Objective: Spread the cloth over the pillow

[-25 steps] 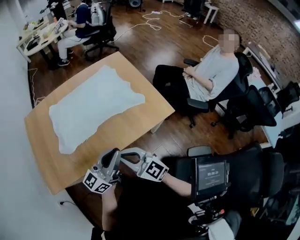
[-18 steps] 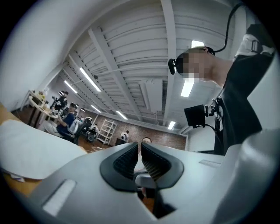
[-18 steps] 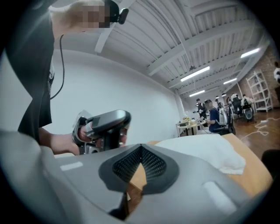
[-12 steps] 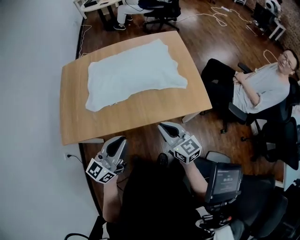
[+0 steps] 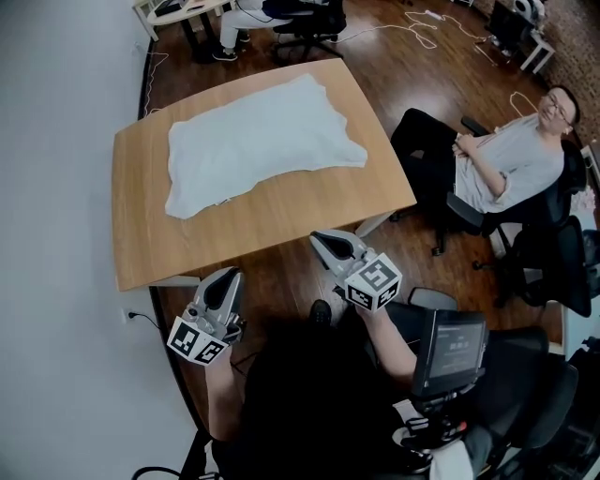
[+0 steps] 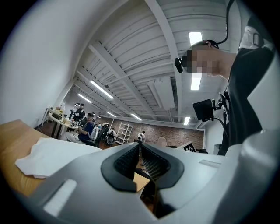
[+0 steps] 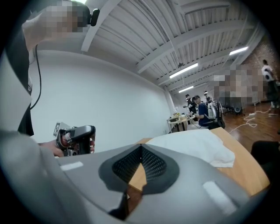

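Observation:
A white cloth (image 5: 258, 141) lies spread over a pillow on the wooden table (image 5: 272, 216); the pillow itself is hidden under it. The cloth also shows in the left gripper view (image 6: 52, 155) and the right gripper view (image 7: 194, 144). My left gripper (image 5: 225, 278) hangs off the table's near edge, shut and empty, its tips meeting (image 6: 140, 144). My right gripper (image 5: 323, 241) is held just below the table's near edge, also shut with nothing in it (image 7: 141, 148). Both are well short of the cloth.
A person in a grey shirt (image 5: 511, 159) sits in an office chair right of the table. Another seated person (image 5: 272, 11) and a white desk (image 5: 173, 9) are beyond the far edge. A white wall (image 5: 56, 234) runs along the left. A screen on a stand (image 5: 450, 342) stands close at right.
The view has swung so the table now sits square ahead. Both grippers have spread apart from side by side, the right one rising toward the table's near edge. Both stay shut.

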The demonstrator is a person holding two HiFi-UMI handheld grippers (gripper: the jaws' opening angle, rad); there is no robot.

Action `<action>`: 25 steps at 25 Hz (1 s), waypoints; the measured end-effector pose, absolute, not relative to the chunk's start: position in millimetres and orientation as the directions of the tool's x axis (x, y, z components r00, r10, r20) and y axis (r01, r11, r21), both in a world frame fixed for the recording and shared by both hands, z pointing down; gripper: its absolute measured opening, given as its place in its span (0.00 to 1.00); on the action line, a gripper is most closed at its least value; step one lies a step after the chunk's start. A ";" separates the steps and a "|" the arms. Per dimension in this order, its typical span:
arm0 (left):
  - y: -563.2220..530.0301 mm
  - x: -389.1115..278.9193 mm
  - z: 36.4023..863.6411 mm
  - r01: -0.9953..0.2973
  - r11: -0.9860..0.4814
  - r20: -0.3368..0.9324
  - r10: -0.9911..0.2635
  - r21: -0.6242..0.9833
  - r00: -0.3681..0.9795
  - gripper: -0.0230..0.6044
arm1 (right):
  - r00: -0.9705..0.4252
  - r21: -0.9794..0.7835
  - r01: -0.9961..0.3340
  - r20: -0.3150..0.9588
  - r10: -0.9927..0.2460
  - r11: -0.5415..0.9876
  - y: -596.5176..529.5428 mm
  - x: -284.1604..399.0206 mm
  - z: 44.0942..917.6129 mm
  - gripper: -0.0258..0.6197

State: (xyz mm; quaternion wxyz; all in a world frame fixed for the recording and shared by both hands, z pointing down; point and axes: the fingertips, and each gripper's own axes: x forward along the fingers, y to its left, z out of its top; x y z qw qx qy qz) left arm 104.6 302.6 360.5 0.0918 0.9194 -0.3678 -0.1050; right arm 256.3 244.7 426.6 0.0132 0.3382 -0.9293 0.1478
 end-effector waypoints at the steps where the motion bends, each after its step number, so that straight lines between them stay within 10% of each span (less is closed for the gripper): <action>1: 303.8 101.5 362.6 -0.652 -0.715 -0.126 -0.693 0.252 0.710 0.06 | -0.769 -0.262 -0.635 0.128 -0.627 0.726 245.9 252.9 426.1 0.04; 25: 307.0 70.6 360.1 -0.609 -0.750 -0.145 -0.653 0.258 0.743 0.04 | -0.797 -0.228 -0.603 0.131 -0.590 0.765 264.2 189.2 405.4 0.04</action>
